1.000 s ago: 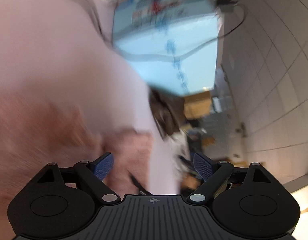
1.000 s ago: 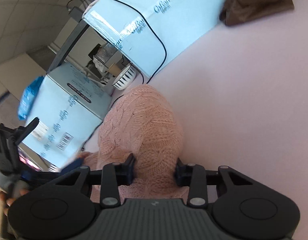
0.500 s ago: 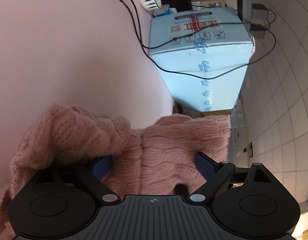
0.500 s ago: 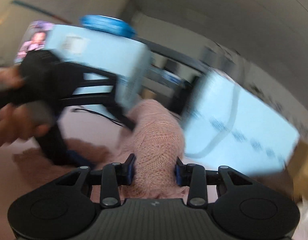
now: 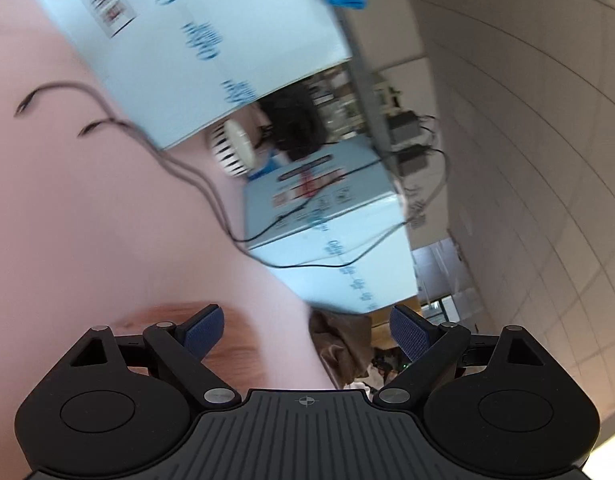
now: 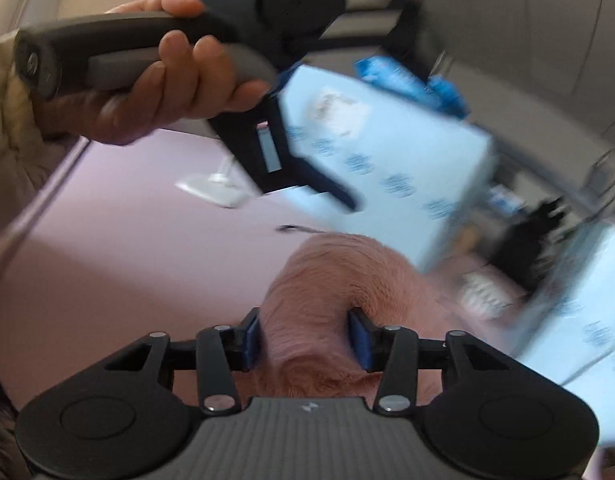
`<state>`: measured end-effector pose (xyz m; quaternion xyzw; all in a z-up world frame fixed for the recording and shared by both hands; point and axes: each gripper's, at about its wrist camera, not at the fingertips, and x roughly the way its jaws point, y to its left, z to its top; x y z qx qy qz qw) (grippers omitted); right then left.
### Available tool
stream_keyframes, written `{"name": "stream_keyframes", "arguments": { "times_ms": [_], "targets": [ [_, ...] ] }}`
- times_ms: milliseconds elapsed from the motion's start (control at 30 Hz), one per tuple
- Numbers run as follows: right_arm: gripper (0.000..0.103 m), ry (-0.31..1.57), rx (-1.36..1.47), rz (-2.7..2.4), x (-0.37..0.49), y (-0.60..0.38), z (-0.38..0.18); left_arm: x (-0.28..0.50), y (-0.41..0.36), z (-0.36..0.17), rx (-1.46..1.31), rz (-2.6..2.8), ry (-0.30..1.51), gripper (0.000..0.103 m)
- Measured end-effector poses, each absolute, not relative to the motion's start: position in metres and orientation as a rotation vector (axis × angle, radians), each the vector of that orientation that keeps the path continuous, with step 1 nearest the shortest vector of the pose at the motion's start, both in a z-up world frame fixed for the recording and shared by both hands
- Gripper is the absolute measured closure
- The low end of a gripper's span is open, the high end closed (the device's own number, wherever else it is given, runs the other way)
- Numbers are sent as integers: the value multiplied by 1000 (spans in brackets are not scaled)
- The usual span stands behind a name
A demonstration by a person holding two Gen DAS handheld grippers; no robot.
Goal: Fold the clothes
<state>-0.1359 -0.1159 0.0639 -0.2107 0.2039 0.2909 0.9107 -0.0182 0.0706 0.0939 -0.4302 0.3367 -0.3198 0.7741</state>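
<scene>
A pink knitted sweater (image 6: 327, 272) lies bunched on the pale pink table (image 6: 127, 240). My right gripper (image 6: 303, 332) has a thick fold of it between its blue pads, which still touch the knit while the jaws are opening. My left gripper (image 5: 305, 320) stands wide open with nothing between its fingers. In the left wrist view the sweater (image 5: 235, 352) is only a blurred patch low behind the left finger. The right wrist view shows a hand (image 6: 155, 92) holding the left gripper's handle (image 6: 107, 52) above the table.
Light blue cartons (image 5: 319, 216) stand along the table's far side, with black cables (image 5: 187, 172) trailing over the pink surface (image 5: 87, 220). A white ribbed round object (image 5: 231, 148) sits between the boxes. A brown garment (image 5: 339, 340) lies at the table's edge. A tiled wall (image 5: 527, 160) is on the right.
The left gripper has risen off the sweater that lay between its fingers and now faces the boxes. The right gripper has rolled upright, still around the sweater fold, its jaws a little wider.
</scene>
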Motion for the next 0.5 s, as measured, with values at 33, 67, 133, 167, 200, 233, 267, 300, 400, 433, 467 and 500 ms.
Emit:
{"name": "stream_keyframes", "arguments": {
  "times_ms": [33, 67, 133, 167, 200, 233, 267, 300, 400, 433, 467, 500],
  "targets": [
    [49, 440, -392, 626, -132, -118, 64, -18, 67, 93, -915, -705, 739, 11],
    [43, 460, -332, 665, -128, -123, 64, -15, 59, 90, -905, -715, 769, 11],
    [29, 494, -199, 754, -120, -138, 64, -4, 47, 78, -907, -721, 847, 11],
    [28, 511, -131, 783, -118, -150, 67, 1, 44, 65, -919, -715, 899, 11],
    [28, 527, -62, 811, -115, -162, 71, 6, 42, 55, -932, -710, 938, 11],
    [28, 542, 6, 835, -113, -174, 75, 8, 42, 49, -947, -710, 947, 11],
    [28, 544, 69, 828, -111, -187, 79, 10, 43, 44, -964, -710, 953, 11],
    [27, 546, 131, 821, -108, -200, 84, 10, 47, 41, -980, -713, 949, 11],
    [28, 546, 316, 752, -99, -237, 96, 8, 52, 41, -984, -727, 950, 11],
    [29, 552, 353, 739, -94, -242, 95, 8, 52, 40, -981, -731, 953, 11],
    [31, 558, 387, 727, -89, -246, 94, 8, 51, 40, -974, -735, 958, 11],
    [31, 581, 404, 730, -85, -245, 91, 8, 51, 40, -965, -733, 960, 11]
  ]
}}
